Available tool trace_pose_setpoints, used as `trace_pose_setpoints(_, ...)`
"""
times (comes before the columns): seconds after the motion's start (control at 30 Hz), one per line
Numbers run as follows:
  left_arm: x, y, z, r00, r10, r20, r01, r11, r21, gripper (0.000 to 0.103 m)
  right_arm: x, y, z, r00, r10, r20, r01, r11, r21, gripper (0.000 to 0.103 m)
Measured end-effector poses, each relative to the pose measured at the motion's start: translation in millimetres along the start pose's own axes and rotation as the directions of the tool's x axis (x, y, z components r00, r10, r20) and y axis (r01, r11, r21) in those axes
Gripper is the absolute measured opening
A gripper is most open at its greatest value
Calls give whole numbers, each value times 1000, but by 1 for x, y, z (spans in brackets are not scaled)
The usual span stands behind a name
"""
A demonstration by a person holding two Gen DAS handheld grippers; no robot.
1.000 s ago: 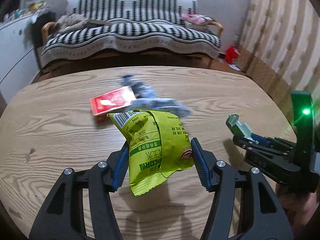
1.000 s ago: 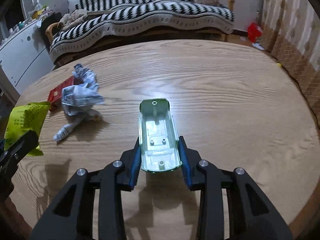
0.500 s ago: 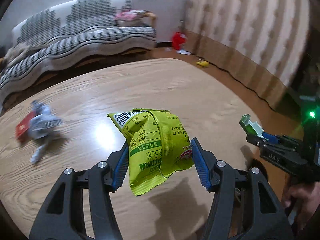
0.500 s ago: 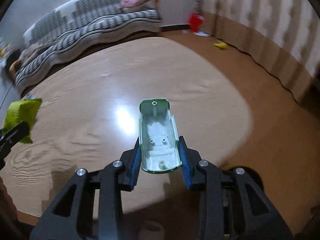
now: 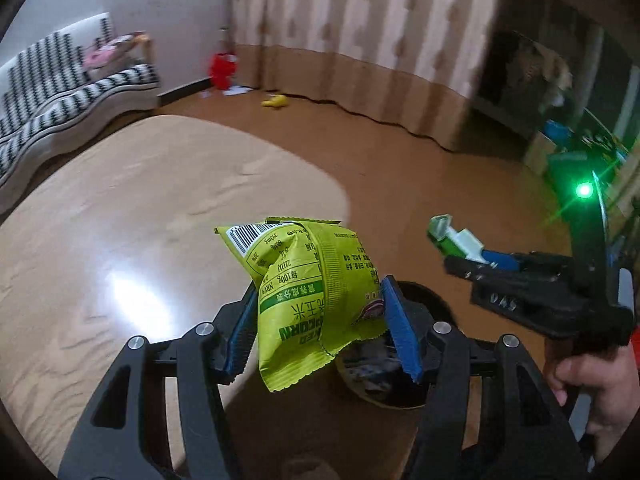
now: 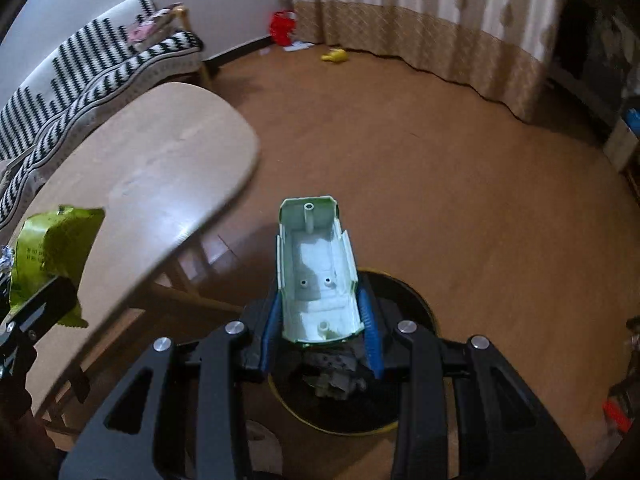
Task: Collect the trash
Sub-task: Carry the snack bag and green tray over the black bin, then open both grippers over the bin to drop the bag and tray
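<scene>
Over bin [image 6: 416, 304] — shell [image 6: 316, 268] lengthwise, pointing forward

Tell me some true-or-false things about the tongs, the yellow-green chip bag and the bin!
1. The left tongs hold the yellow-green snack bag. True.
2. The right tongs are empty. False: they grip a pale green plastic shell.
3. The round bin stands on the table. False: it stands on the floor beside the wooden table.
4. The bin already has some trash inside. True.
5. The plastic shell is above the bin. True.
</scene>
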State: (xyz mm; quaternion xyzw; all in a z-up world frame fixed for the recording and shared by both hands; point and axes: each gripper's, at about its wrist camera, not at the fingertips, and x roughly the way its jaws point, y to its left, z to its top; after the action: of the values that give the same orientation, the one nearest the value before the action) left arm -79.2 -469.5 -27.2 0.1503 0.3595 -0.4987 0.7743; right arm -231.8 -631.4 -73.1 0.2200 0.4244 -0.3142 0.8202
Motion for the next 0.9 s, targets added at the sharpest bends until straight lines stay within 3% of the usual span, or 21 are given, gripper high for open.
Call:
trace_pose_setpoints(0.2, 23, -36, 0, 998, -63, -31, 64, 997, 49, 58, 9, -30, -20, 998, 13, -68, -9, 999, 50, 35)
trace_pose_setpoints(0.33, 35, -39, 5, 997, -71, -43, 73, 995, 64, 58, 20, -39, -22, 992, 53, -115, -44, 996, 78, 35)
trace_pose_setpoints(0.8, 37, -36, 0, 996, -63, -55, 66, 996, 61, 58, 24, -32, -10, 991, 49, -122, -39, 996, 82, 35)
trace_pose_setpoints(0.83, 37, -35, -1, 996, -63, -57, 66, 996, 62, 58, 25, -31, -9, 991, 49, -121, -39, 996, 85, 40)
trace_pose_setpoints(0.9, 38, -37, -1, 996, -64, -60, 67, 996, 63, 58, 25, -32, -9, 992, 46, -118, -35, 995, 94, 61)
